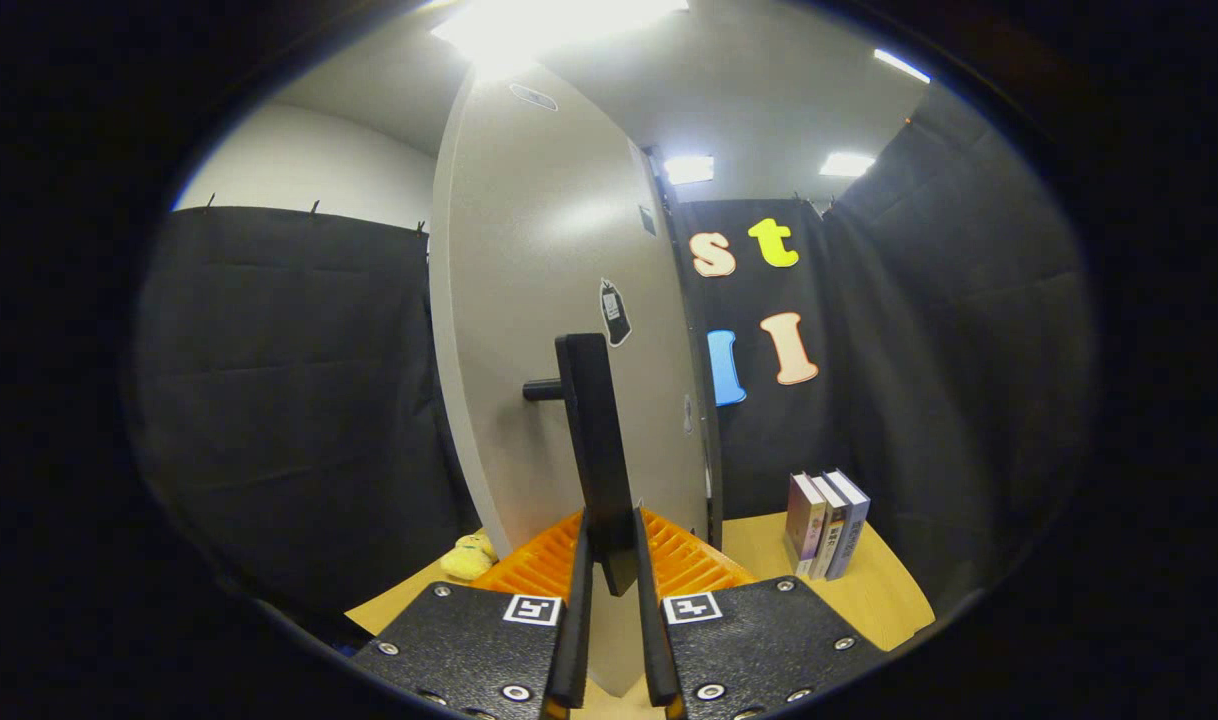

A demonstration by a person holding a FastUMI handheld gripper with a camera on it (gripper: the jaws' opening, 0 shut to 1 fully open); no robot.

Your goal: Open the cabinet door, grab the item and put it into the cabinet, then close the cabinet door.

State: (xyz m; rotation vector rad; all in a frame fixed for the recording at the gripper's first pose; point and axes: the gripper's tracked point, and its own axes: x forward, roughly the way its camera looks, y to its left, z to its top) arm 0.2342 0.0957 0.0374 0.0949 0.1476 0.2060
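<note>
Claw (610, 545) closed on the black bar handle (594, 440) of the cabinet door (549, 300); both fingers (578, 590) press the lower end of the handle from either side, handle upright between them and rising well above the tips. A short black post joins the handle to the door on the claw's left. Door is pale grey, standing edge-on just ahead of the claw, swung partly open, with a small dark sticker (615, 312) above the handle. Yellow plush toy (469, 556), the likely item, lies on the wooden tabletop (879, 590) left of the fingers, near the door's bottom corner, apart from the claw. Three upright books (826, 525) stand together on the table, ahead and to the right of the claw, beyond the door.
</note>
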